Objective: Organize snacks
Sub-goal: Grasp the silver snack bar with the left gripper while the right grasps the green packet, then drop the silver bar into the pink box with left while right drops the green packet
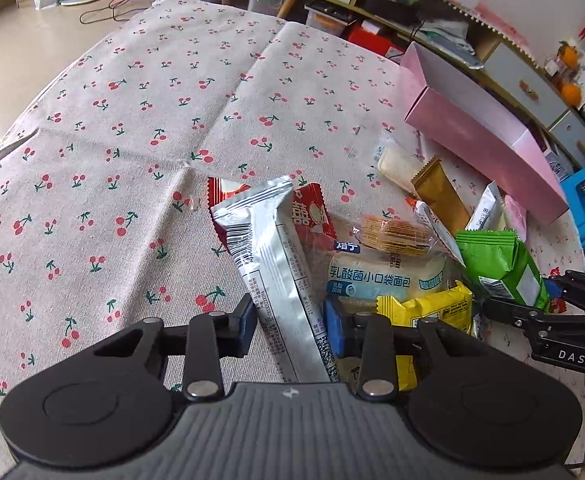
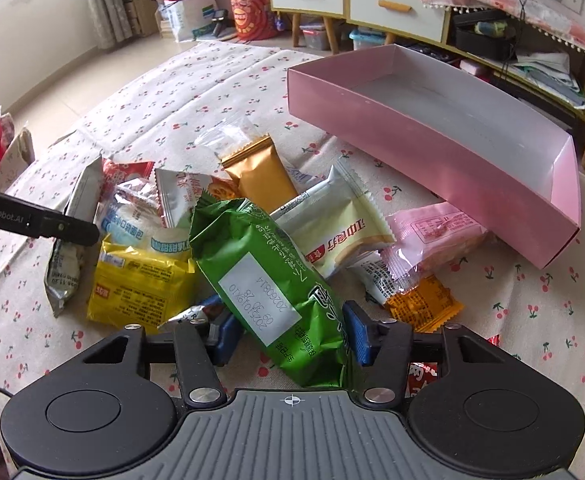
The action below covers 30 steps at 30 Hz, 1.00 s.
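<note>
While pinched (both claws): silver packet (image 1: 280, 264), green packet (image 2: 276, 280)

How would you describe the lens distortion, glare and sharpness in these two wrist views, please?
Left wrist view: strong fisheye bowing of the tablecloth, glare on the silver packet. Right wrist view: similar bowing along the pink box, window brightness top-left, green packet sharp.

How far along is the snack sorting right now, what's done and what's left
Nothing looks done: the pink box shows only its bare white floor. In hand: the right gripper is shut on the green packet, and the left gripper is shut on the silver packet. Left: the pile on the cherry-print tablecloth, including the yellow packet, gold packet and pink packet.
</note>
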Each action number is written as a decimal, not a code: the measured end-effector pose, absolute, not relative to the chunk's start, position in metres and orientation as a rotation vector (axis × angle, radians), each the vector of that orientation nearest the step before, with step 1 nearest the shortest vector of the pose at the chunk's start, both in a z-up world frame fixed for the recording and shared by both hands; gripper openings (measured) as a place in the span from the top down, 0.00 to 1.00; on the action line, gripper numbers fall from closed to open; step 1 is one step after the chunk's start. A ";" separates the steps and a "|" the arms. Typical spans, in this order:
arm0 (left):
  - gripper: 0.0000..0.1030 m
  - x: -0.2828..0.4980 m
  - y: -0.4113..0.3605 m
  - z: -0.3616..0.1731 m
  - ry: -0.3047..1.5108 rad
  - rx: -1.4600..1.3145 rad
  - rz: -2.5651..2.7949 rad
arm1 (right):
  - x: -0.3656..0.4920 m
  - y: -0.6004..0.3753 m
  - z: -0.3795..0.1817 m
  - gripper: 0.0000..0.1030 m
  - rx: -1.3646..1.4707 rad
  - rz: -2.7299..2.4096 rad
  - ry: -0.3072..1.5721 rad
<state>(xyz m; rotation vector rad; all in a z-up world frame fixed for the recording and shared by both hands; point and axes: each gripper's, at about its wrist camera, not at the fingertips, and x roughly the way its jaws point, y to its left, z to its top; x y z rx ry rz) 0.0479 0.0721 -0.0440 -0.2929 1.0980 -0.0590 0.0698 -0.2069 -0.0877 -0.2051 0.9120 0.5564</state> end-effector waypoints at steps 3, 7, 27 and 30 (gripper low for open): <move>0.73 0.046 0.074 -0.041 1.091 -0.310 -0.071 | 0.068 -0.206 -0.085 0.56 -0.157 0.533 0.938; 0.73 0.045 0.073 -0.034 1.068 -0.321 -0.093 | 0.064 -0.203 -0.080 0.60 -0.105 0.501 0.962; 0.73 0.053 0.073 -0.015 0.983 -0.405 -0.218 | 0.060 -0.227 -0.053 0.63 0.322 0.424 1.009; 0.73 0.055 0.072 -0.011 0.966 -0.413 -0.226 | 0.062 -0.230 -0.049 0.63 0.356 0.414 1.000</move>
